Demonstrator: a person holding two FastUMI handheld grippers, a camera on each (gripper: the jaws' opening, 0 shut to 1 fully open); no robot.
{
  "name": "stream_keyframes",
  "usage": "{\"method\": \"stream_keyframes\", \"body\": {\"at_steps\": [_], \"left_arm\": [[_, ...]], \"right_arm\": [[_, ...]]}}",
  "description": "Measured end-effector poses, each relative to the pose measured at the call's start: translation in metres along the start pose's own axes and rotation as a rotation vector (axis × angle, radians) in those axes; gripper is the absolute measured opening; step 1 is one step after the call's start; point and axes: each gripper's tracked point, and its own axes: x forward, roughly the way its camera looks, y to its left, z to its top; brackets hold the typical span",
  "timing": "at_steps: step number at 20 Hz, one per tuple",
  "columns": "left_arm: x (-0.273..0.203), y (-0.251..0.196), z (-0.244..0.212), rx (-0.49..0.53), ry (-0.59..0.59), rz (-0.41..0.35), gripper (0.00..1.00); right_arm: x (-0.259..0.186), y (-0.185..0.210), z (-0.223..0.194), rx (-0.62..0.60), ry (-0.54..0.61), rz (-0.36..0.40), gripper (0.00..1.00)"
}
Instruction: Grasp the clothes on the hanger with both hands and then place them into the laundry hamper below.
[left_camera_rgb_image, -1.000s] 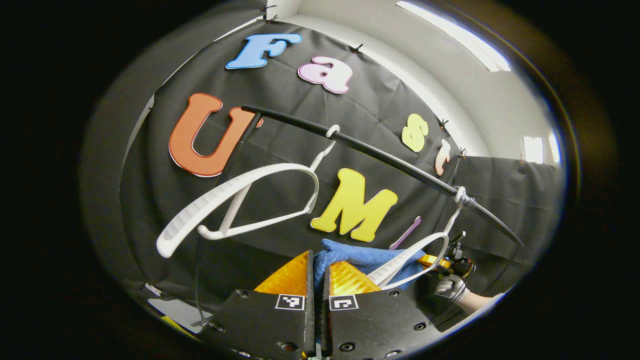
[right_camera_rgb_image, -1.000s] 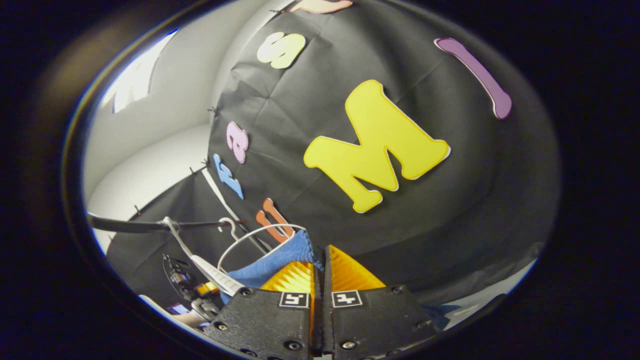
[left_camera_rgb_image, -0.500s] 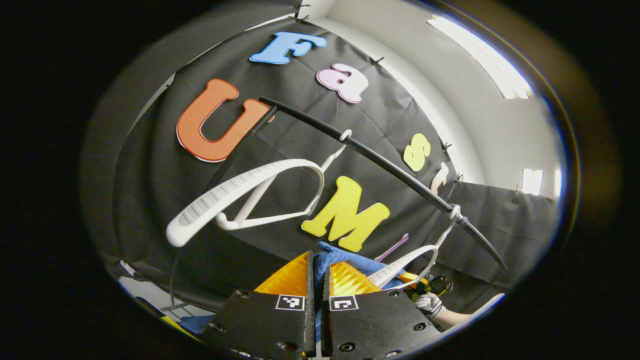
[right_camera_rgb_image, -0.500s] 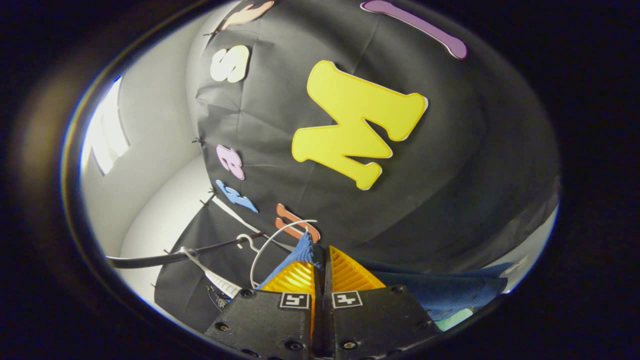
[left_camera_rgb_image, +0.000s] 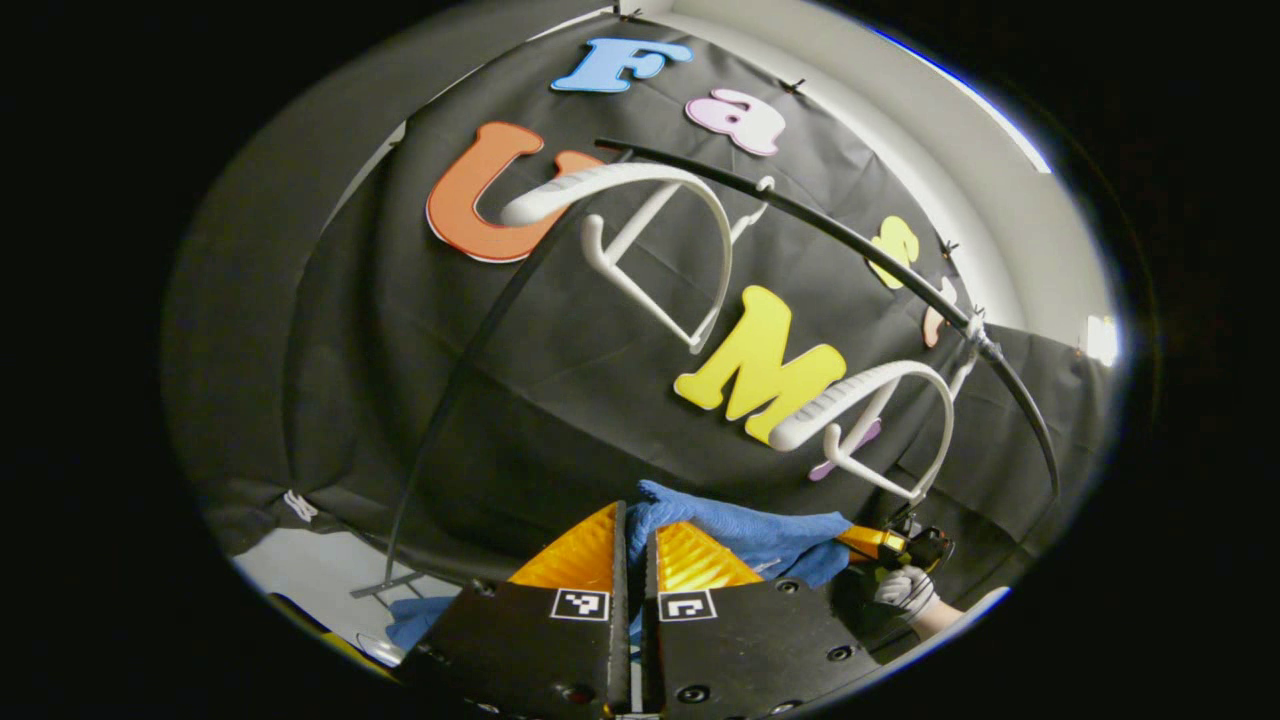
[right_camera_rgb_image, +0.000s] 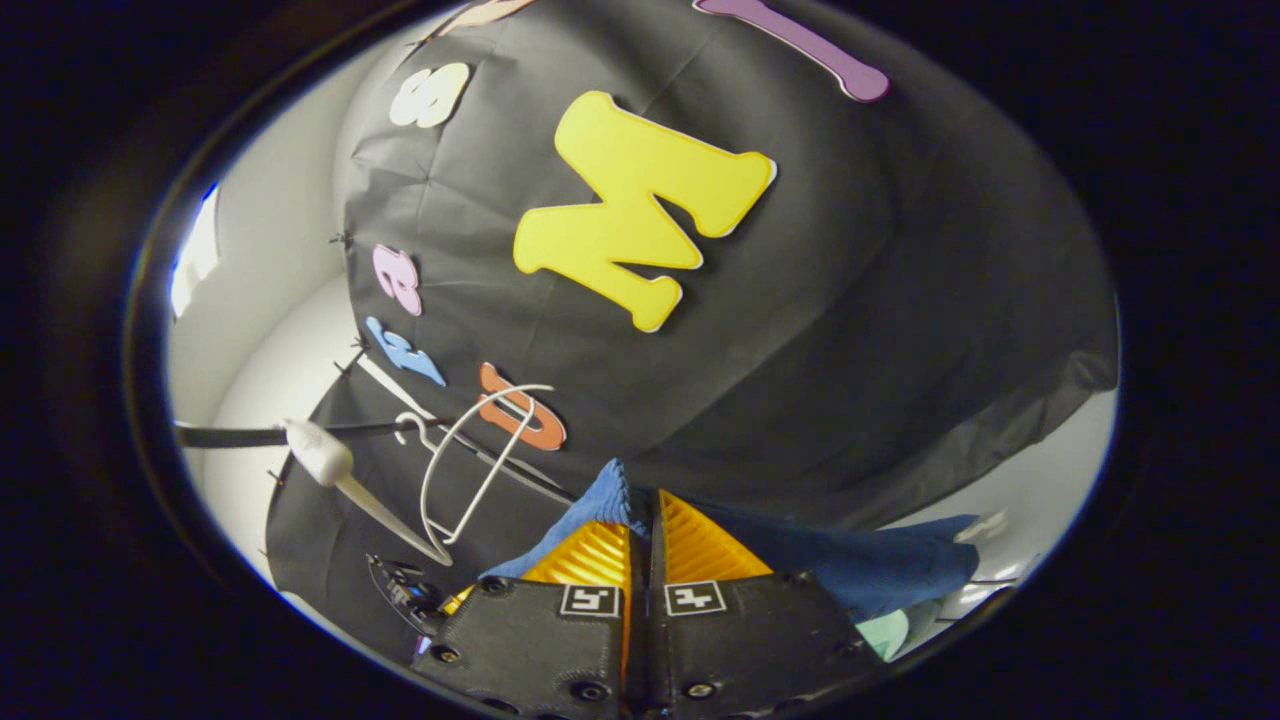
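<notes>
Since a second ago the blue garment (left_camera_rgb_image: 745, 530) has come off the hangers: earlier the right-hand white hanger (left_camera_rgb_image: 880, 420) lay across the cloth just above the left gripper (left_camera_rgb_image: 632, 545), and now both it and the other white hanger (left_camera_rgb_image: 640, 240) sit higher in the left gripper view, bare and tilted on the black rail (left_camera_rgb_image: 850, 240). The garment is stretched between the two grippers, below the rail. The left gripper's fingers are pressed together on one end of the cloth, which bunches up between them. In the same view the far end of the cloth runs to the other gripper, held by a gloved hand (left_camera_rgb_image: 905, 590).

In the right gripper view, the right gripper (right_camera_rgb_image: 640, 535) is also closed on the garment (right_camera_rgb_image: 860, 570), with a fold poking up between its fingers and the rest trailing off to the right; more cloth shows there than a second ago. The two hangers (right_camera_rgb_image: 470, 460) hang on the rail (right_camera_rgb_image: 230, 435) to the left.

Behind everything is the black cloth wall (right_camera_rgb_image: 900, 300), with a plain white wall (right_camera_rgb_image: 270, 270) beside it and a pale floor (left_camera_rgb_image: 310, 580) below the cloth's edge.
</notes>
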Motion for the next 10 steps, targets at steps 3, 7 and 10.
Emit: {"method": "stream_keyframes", "body": {"at_steps": [3,7,10], "left_arm": [[-0.015,-0.01,-0.004,0.061,0.005,0.012,0.04],[-0.036,-0.055,-0.004,0.149,0.009,-0.062,0.04],[-0.043,-0.089,-0.012,0.212,0.03,-0.11,0.09]], "right_arm": [[-0.009,0.017,-0.015,-0.067,0.003,-0.017,0.04],[-0.019,0.07,-0.052,-0.097,-0.006,0.041,0.04],[-0.017,0.113,-0.097,-0.132,0.024,0.064,0.04]]}}
